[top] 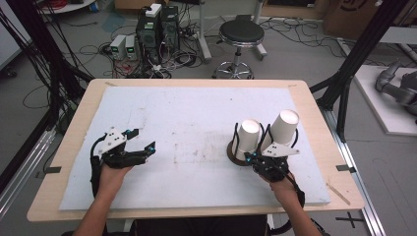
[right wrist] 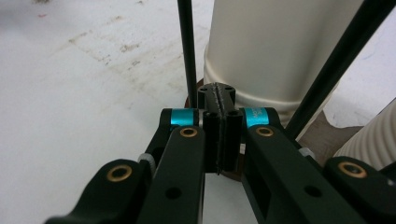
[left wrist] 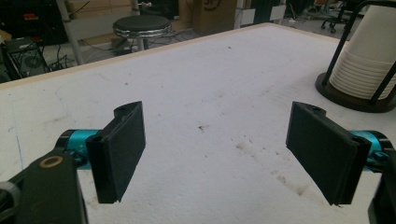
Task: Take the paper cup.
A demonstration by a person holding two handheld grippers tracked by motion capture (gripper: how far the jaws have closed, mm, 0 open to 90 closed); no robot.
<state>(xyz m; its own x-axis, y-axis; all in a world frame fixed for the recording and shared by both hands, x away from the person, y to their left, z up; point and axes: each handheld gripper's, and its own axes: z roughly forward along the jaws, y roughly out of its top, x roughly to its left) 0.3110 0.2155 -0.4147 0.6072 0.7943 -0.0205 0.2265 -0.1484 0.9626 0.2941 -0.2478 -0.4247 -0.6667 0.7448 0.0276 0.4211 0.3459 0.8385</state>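
On the right side of the desk (top: 314,118) we hold our right claw (right wrist: 219,100) closed on nothing against the cup stack (top: 248,137) in its wire holder (top: 236,147), left claw (top: 140,142) open and idle, so next we probably must open up to grip a cup.

Lab, floor computers (top: 158,27), tangled cables (top: 93,49), stool (top: 241,33)

From my seat, the right tool (top: 255,156) hides the near foot of the white paper cup stack (top: 248,138). In the right gripper view that stack's top is cut off, and the dark round wooden base (right wrist: 322,135) is mostly covered.
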